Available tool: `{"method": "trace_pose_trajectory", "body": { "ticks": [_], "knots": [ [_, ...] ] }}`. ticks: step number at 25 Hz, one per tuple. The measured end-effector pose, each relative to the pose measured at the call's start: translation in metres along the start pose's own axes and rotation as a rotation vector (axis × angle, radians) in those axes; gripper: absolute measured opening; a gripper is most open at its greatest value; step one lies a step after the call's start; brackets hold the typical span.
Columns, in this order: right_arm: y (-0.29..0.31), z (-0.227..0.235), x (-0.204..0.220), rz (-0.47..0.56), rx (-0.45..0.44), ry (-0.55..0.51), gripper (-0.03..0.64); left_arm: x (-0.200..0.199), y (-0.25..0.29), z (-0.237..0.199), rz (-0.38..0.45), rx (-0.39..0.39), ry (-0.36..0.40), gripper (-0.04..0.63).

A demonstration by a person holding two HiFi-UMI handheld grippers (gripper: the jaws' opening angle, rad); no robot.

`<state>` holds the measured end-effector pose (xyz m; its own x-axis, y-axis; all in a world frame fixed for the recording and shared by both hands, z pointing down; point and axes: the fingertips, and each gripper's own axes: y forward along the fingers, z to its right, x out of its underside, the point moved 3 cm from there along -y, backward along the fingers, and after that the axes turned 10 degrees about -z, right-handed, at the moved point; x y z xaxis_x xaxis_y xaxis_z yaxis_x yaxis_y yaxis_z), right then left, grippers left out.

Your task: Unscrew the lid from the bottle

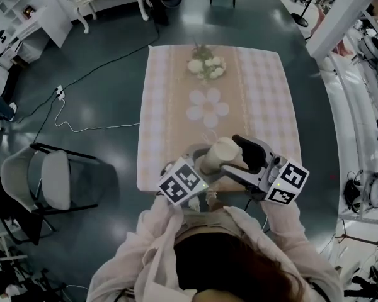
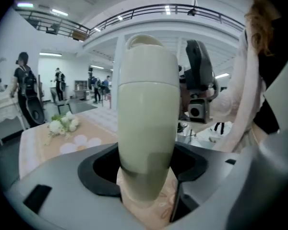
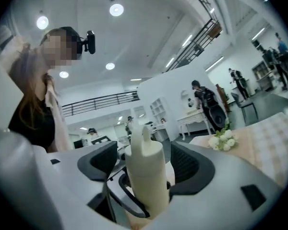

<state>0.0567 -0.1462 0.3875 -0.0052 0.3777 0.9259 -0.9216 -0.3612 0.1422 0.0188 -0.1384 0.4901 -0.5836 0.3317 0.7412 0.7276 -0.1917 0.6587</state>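
Gripping bottle [image 2: 146, 128], left fingers [image 2: 97, 170]; right fingers [image 3: 193, 164] apparently loose round lid [image 3: 144, 157], unclear overhead.

One bottle [image 1: 219, 154], one table [image 1: 268, 96], one chair [image 1: 50, 182].

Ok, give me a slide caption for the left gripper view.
Left tool grips the bottle low down, its lid on.
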Motion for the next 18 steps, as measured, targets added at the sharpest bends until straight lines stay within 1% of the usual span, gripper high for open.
{"method": "trace_pose_trajectory", "body": {
  "ticks": [2, 3, 4, 5, 7, 9, 12, 13, 14, 15, 16, 17, 18],
  "knots": [
    [0.003, 0.006, 0.002, -0.003, 0.094, -0.002, 0.334, 0.004, 0.002, -0.006, -0.036, -0.078, -0.004, 0.316],
    [0.006, 0.008, 0.004, -0.024, 0.122, -0.023, 0.328, 0.005, 0.003, -0.007, -0.052, -0.092, -0.001, 0.316],
    [0.009, 0.009, 0.005, -0.046, 0.134, -0.046, 0.328, 0.007, 0.004, -0.006, -0.065, -0.090, 0.002, 0.316],
    [0.010, 0.008, 0.006, -0.065, 0.130, -0.067, 0.309, 0.008, 0.005, -0.004, -0.075, -0.076, 0.008, 0.316],
    [0.011, 0.002, 0.007, -0.099, 0.078, -0.117, 0.301, 0.009, 0.004, 0.001, -0.082, -0.023, 0.044, 0.316],
    [0.009, -0.008, 0.006, -0.134, -0.021, -0.196, 0.301, 0.008, 0.000, 0.007, -0.084, 0.062, 0.116, 0.316],
    [0.004, -0.031, 0.000, -0.146, -0.225, -0.320, 0.301, 0.006, -0.009, 0.024, -0.081, 0.251, 0.244, 0.316],
    [0.002, -0.037, -0.002, -0.144, -0.288, -0.346, 0.301, 0.004, -0.012, 0.030, -0.077, 0.312, 0.277, 0.316],
    [0.000, -0.041, -0.004, -0.146, -0.334, -0.363, 0.301, 0.003, -0.014, 0.033, -0.072, 0.355, 0.300, 0.316],
    [-0.001, -0.041, -0.005, -0.147, -0.352, -0.370, 0.301, 0.000, -0.014, 0.034, -0.064, 0.371, 0.306, 0.316],
    [-0.001, -0.037, -0.008, -0.139, -0.337, -0.362, 0.302, -0.003, -0.014, 0.031, -0.053, 0.357, 0.290, 0.316],
    [-0.001, -0.029, -0.011, -0.120, -0.291, -0.339, 0.304, -0.006, -0.012, 0.024, -0.040, 0.318, 0.254, 0.316],
    [-0.001, -0.019, -0.014, -0.093, -0.230, -0.304, 0.304, -0.008, -0.009, 0.016, -0.028, 0.262, 0.206, 0.316]
  ]
}}
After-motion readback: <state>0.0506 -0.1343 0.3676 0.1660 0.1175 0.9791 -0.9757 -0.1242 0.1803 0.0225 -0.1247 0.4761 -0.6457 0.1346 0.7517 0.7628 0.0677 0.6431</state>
